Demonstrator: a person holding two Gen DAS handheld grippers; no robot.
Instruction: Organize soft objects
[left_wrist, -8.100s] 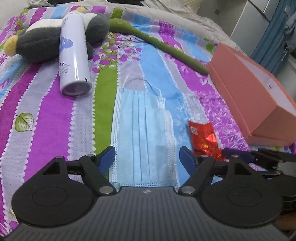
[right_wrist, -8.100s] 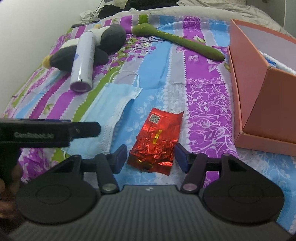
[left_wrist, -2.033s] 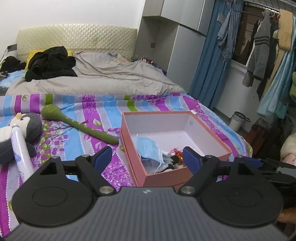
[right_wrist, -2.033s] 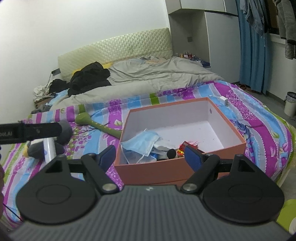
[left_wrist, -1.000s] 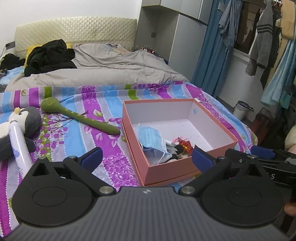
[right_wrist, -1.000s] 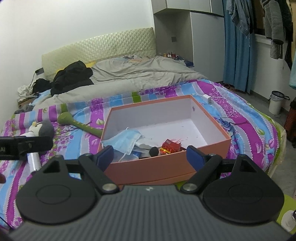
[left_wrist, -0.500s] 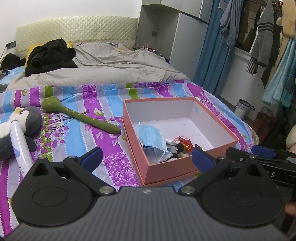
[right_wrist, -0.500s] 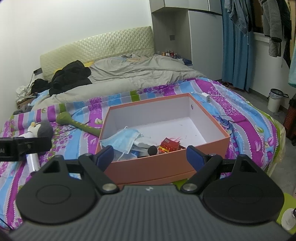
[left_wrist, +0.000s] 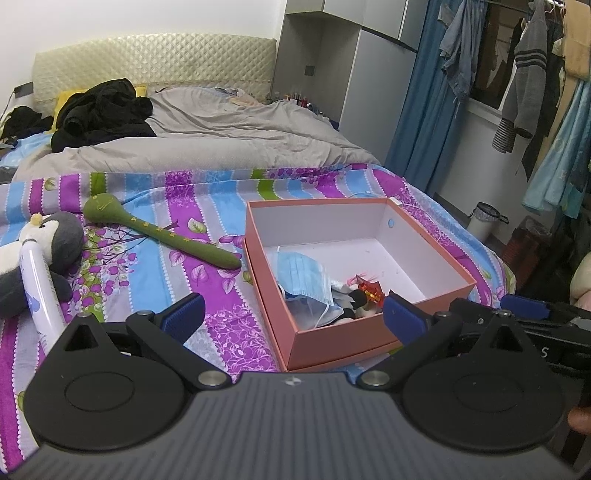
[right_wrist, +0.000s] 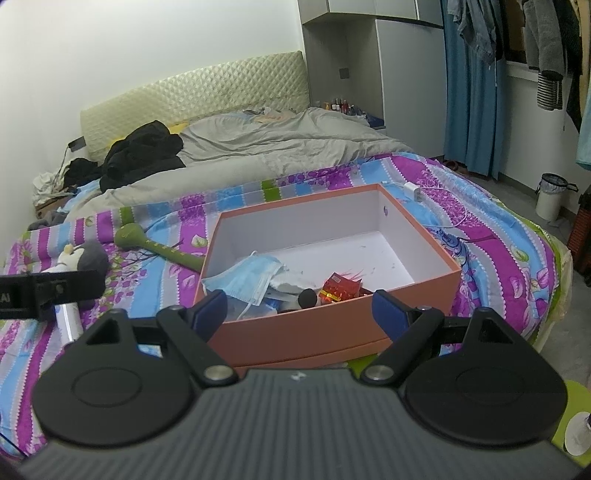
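Nearest, left gripper spread wide, nothing between the blue pads, held back from the bed. Right gripper likewise apart and empty, hanging just short of the near wall of the pink box. Wider now than two seconds ago on the left, and both drawn back and raised compared with eight seconds ago, when each hovered low over an item lying flat on the striped bedspread.

Just beyond the pads, inside the box: blue face mask slumped in the near-left corner, draped over some white and dark things too jumbled to name, with the red foil packet beside them toward the middle. Eight seconds ago both mask and packet on the bedspread; now both in the box. Since half a second ago, no visible shift in the contents.

Judged from that: two soft or flimsy items put away, both grippers free for another.

Farther left, outside the box on the bedspread: green plush stick lying diagonally, its near end close to the box's left wall, then the penguin plush with the white spray can leaning against it. Plush items apparently the likely remainder; the can hard, probably not for the box.
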